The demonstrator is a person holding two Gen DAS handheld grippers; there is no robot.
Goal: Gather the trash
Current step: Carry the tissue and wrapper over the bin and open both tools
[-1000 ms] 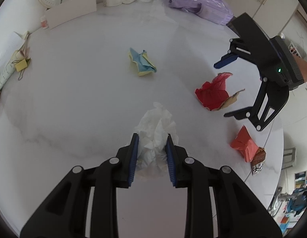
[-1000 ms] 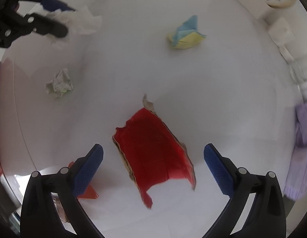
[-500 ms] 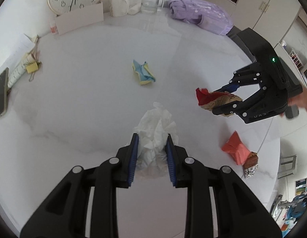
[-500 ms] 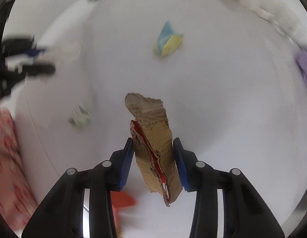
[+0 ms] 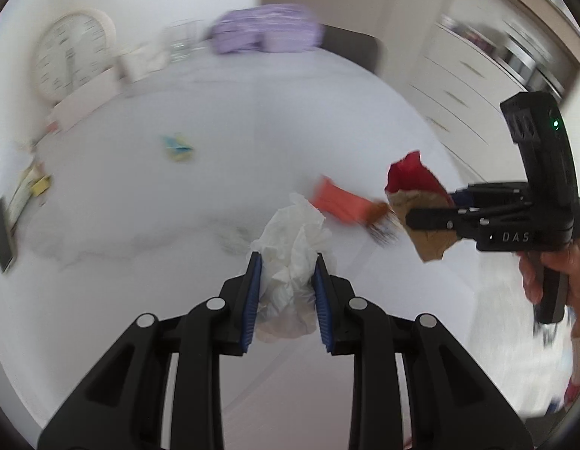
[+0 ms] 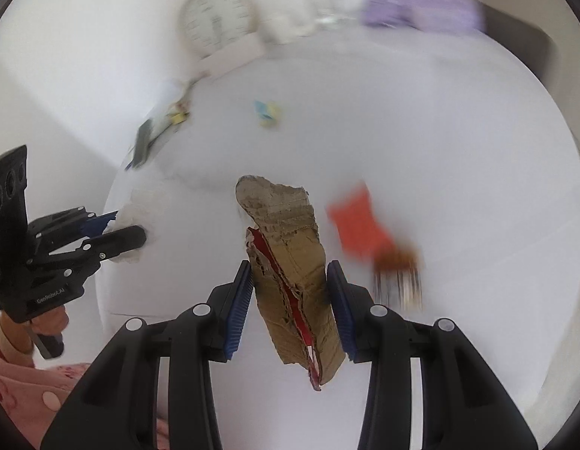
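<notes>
Above a round white marbled desk [image 5: 147, 330], the left gripper [image 5: 286, 292] has its fingers clamped on a crumpled white tissue [image 5: 293, 247], while the right gripper [image 6: 290, 307] pinches a torn piece of red-faced cardboard [image 6: 290, 262] between its fingers, both held clear of the surface. On the desk lie an orange-red paper scrap [image 5: 337, 202] and a blue-and-yellow wad [image 5: 176, 147]. At the far edge stand a round clock [image 5: 70, 56], a glass [image 5: 181, 43] and a lilac bundle [image 5: 265, 28]. White cabinets [image 5: 474, 71] line the blurred room beyond.
</notes>
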